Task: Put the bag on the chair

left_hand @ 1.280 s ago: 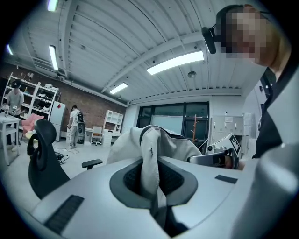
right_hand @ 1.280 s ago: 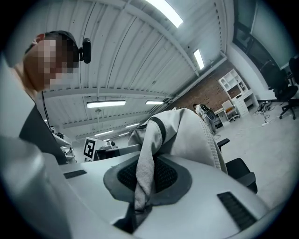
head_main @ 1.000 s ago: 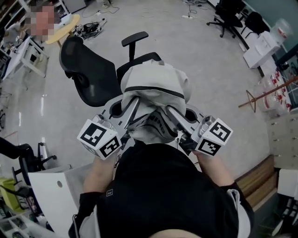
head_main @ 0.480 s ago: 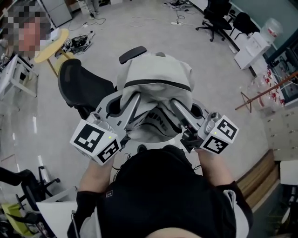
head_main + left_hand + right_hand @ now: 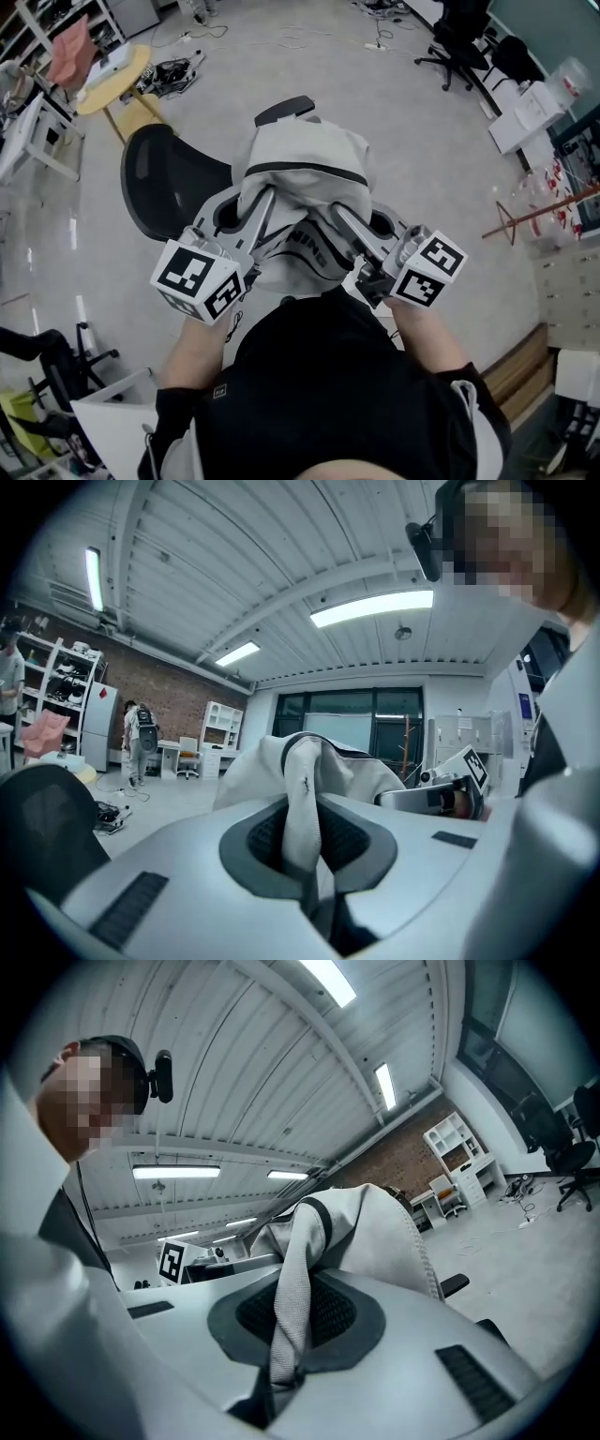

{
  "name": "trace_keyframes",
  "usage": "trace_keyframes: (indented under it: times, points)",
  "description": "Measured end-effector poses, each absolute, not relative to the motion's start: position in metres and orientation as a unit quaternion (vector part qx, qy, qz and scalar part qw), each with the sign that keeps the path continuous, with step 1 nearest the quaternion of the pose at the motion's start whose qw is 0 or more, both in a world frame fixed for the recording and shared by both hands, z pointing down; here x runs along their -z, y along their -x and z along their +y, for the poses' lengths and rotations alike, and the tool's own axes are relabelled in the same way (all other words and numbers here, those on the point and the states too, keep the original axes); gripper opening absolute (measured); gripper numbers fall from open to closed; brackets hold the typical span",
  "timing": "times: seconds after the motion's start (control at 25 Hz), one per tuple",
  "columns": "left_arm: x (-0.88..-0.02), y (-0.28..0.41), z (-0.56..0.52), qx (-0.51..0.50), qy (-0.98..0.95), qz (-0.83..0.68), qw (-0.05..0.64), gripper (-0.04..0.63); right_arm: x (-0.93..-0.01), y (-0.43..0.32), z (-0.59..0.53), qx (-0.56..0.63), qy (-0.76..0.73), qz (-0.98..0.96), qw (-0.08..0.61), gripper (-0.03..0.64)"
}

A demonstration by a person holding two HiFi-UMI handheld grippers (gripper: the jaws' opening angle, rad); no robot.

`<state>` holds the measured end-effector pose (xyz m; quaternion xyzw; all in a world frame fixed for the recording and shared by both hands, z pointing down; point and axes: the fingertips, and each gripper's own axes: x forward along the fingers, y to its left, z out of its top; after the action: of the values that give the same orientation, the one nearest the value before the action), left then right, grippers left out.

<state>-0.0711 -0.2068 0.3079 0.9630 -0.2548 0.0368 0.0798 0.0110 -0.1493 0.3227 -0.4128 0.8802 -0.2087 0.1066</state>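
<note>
Grey floor [image 5: 422, 169] spreads below; left tongs [image 5: 269, 199] and right tongs [image 5: 339, 212] each pinch a bag [image 5: 302, 161] strap, sharing its weight, chair [image 5: 169, 187] at ten o'clock.

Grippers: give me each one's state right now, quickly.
Left gripper: jaws closed on a fold of the bag.
Right gripper: jaws closed on another fold of the same bag.
</note>
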Motion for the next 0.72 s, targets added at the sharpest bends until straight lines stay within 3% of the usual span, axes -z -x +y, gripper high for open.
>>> trace_keyframes:
  times: [0.72]
  points:
    - [-0.37,-0.03,-0.35,-0.065,-0.938,-0.315,0.126,0.043,-0.379,-0.124,-0.309,0.23,0.384,0.893,0.057,0.038]
